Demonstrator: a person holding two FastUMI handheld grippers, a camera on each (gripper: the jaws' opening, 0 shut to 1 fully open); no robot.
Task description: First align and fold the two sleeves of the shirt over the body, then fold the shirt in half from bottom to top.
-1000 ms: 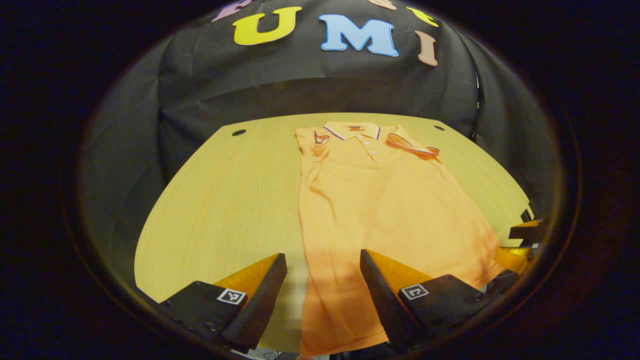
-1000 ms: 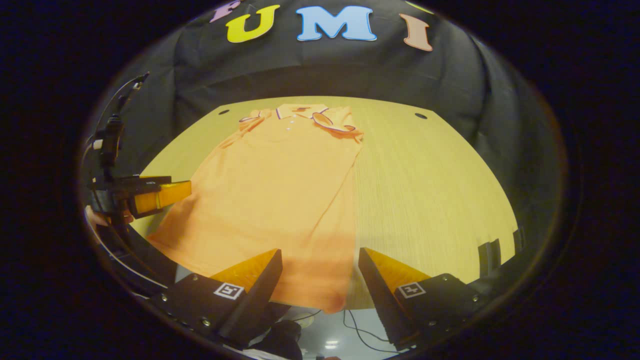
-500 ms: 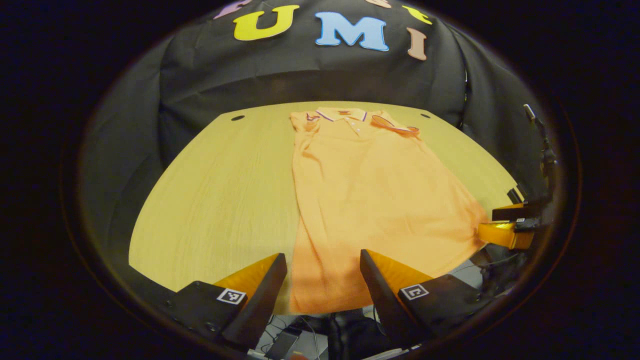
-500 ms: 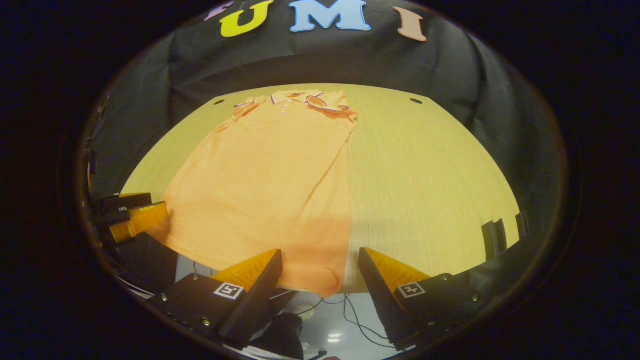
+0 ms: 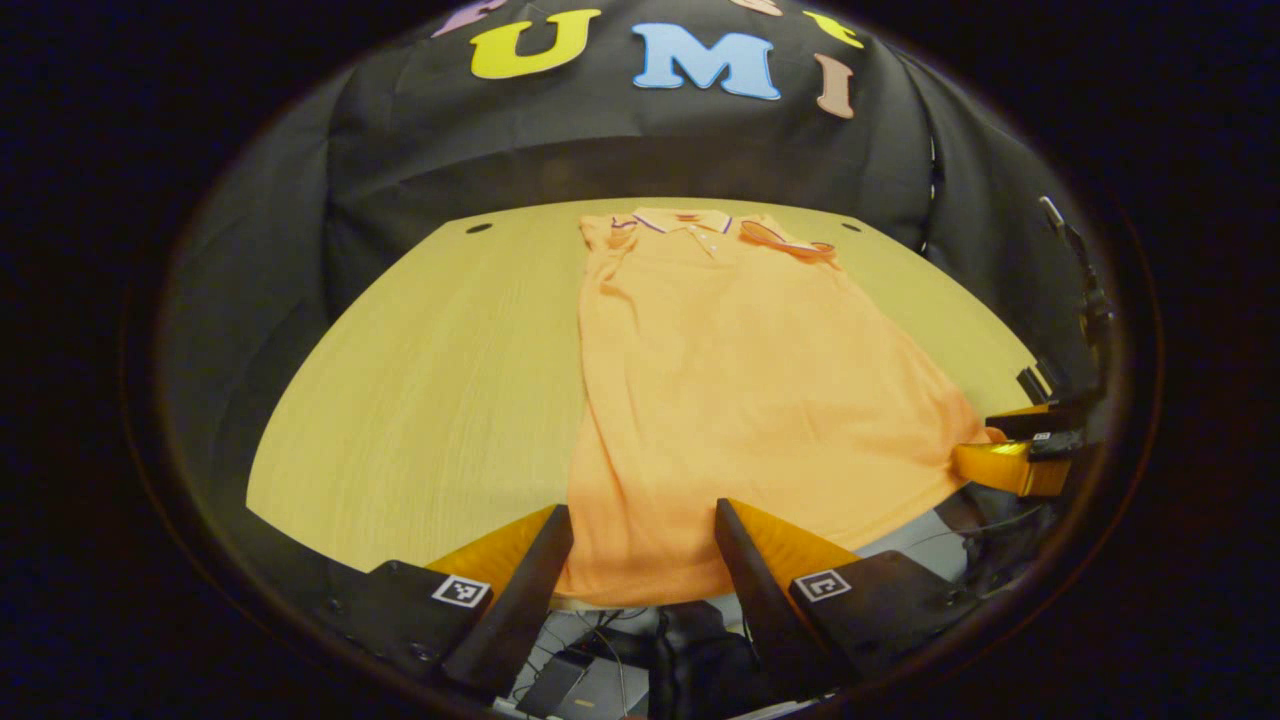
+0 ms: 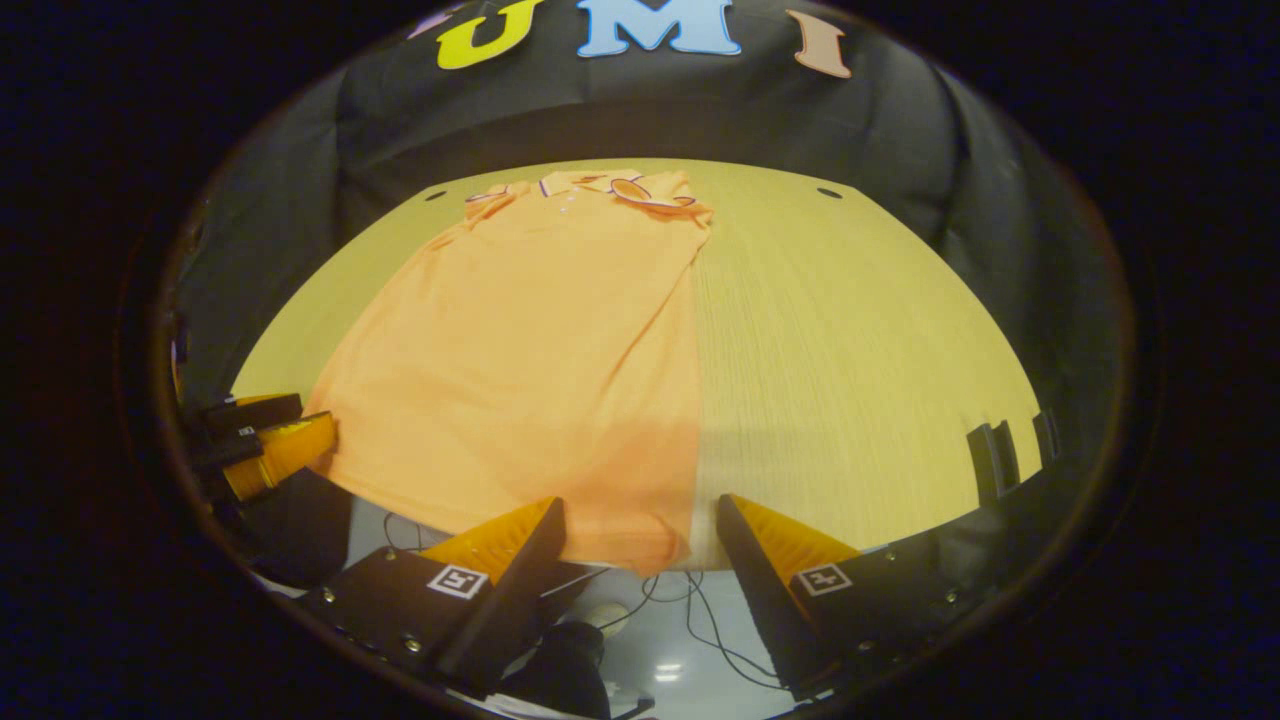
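Risk: hem corners get pinched unevenly, so the bottom-to-top fold skews or the tucked sleeves spill out. Shirt (image 5: 740,400) lies flat mid-frame on the table (image 5: 420,400), collar at top. Left gripper (image 5: 635,545) and right gripper (image 6: 635,540) are both spread wide, straddling the hem at bottom centre, holding nothing.

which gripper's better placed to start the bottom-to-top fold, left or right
Neither clearly: it looks like a two-gripper lift. The left gripper and right gripper are both open at the hem corners of the shirt.
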